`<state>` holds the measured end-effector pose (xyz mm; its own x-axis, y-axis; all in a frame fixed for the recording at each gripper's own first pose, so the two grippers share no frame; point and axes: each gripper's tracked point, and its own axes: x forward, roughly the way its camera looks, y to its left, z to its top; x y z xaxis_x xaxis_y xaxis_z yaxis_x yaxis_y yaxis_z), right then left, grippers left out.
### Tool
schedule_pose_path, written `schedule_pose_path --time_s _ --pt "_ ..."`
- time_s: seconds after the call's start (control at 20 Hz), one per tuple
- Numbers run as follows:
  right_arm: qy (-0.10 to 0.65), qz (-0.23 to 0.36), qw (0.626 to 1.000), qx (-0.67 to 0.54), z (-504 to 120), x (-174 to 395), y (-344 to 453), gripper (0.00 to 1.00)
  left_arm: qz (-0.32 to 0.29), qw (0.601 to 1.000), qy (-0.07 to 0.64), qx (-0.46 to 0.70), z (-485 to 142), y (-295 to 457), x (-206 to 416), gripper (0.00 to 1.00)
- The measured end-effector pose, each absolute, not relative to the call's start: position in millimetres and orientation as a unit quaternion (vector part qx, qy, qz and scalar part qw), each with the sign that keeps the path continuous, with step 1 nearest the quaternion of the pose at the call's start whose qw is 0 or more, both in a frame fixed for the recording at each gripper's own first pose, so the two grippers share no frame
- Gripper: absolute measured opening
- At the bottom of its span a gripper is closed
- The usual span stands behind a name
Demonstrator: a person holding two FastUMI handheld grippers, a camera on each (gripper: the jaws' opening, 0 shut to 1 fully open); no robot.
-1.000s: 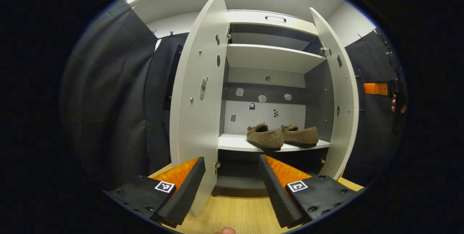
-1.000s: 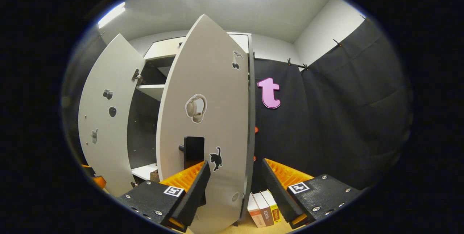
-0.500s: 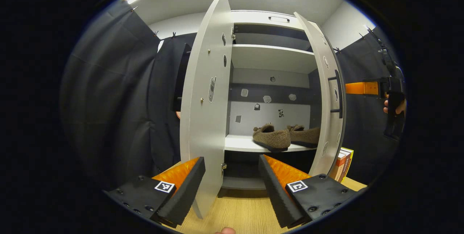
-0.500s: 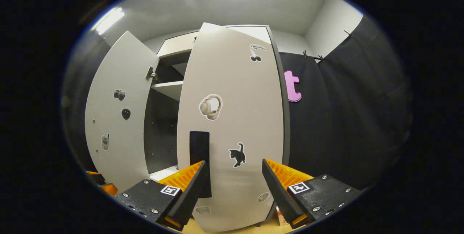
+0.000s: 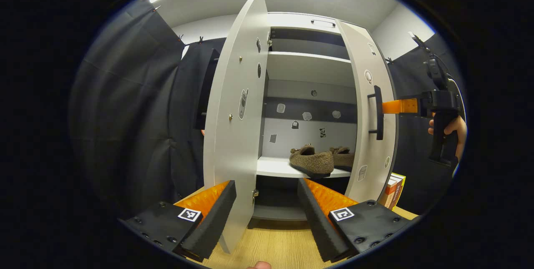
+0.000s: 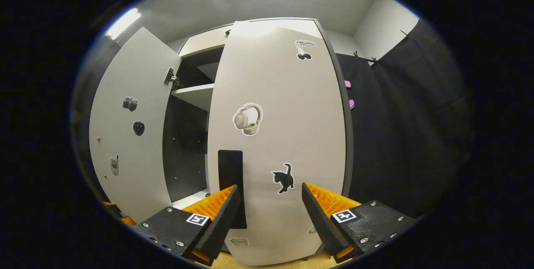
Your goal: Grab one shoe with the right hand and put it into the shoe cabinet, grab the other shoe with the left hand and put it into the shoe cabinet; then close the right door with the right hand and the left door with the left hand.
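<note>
Two brown fuzzy shoes (image 5: 312, 162) (image 5: 344, 156) sit side by side on the lower shelf of the white shoe cabinet (image 5: 308, 66). The left door (image 5: 235, 127) stands wide open, edge-on between my left gripper's (image 5: 267, 214) open fingers. The right door (image 5: 370, 110) is swung partly shut and hides part of the farther shoe. In the left gripper view, my right gripper (image 5: 401, 105), held by a hand (image 5: 452, 129), reaches the door's outer face next to the black handle (image 5: 378, 112). In the right gripper view, the right gripper (image 6: 269, 214) is open, close against the right door (image 6: 283, 135), its handle (image 6: 230, 177) by one finger.
Books (image 5: 392, 189) stand on the wooden floor (image 5: 271, 244) to the right of the cabinet. The open left door (image 6: 127, 135) juts out toward me. Upper shelves (image 5: 311, 43) hold nothing.
The right door has swung further toward shut with the right gripper following its outer face. The left door and the left gripper have hardly moved.
</note>
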<state>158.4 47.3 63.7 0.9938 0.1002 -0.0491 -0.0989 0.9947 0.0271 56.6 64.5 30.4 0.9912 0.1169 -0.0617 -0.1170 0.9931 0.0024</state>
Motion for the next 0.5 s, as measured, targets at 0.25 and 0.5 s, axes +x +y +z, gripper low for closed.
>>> schedule_pose_path --time_s 0.25,0.5 --pt "0.019 0.032 0.999 0.003 56 172 56 0.91 0.055 0.998 0.036 -0.012 27 63 55 0.96" --pt "0.027 0.031 0.999 0.023 51 183 58 0.91 0.042 0.999 0.030 -0.013 31 58 51 0.97"
